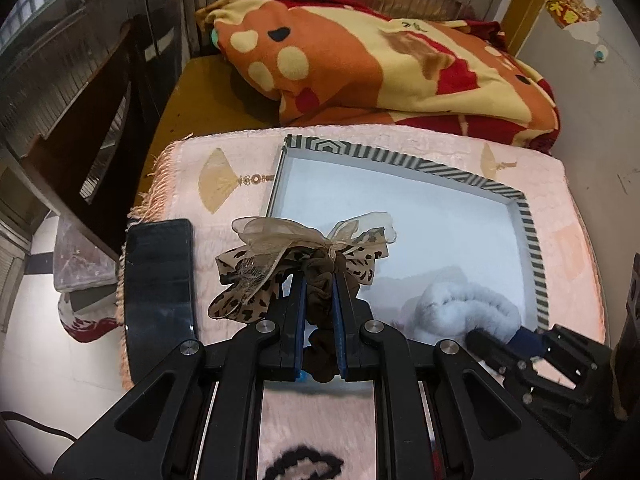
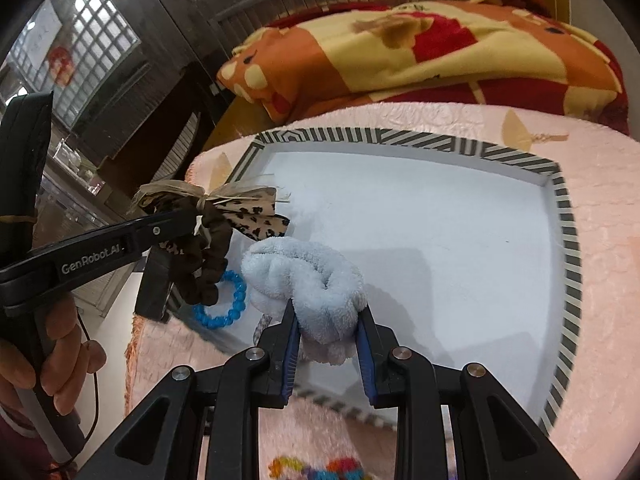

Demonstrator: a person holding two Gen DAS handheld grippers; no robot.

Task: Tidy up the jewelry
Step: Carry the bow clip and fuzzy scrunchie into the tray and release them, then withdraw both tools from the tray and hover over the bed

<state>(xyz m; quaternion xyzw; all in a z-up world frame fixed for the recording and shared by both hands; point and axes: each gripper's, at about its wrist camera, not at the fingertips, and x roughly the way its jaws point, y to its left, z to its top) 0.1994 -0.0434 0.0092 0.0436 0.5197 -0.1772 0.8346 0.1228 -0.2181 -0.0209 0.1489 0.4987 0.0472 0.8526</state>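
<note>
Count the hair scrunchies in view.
2. The brown bow scrunchie is clamped in the left gripper; the pale blue fluffy scrunchie is in the right gripper, over the tray. Others may be hidden.

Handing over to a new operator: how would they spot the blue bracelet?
Find the striped-rimmed tray on the pink mat. At its near left corner, below the brown scrunchie, lies the bracelet: the only bright blue beaded ring, unlike the fluffy pale scrunchie beside it.

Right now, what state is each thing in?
Left gripper: shut on bow scrunchie.
Bow scrunchie: held up at the tray's near left edge.
Right gripper: shut on fluffy scrunchie.
Fluffy scrunchie: bunched, over the tray floor.
Tray: open, on the pink mat.
Bead bracelet: loose, at the tray's near left corner.
Phone: flat, screen dark.
</note>
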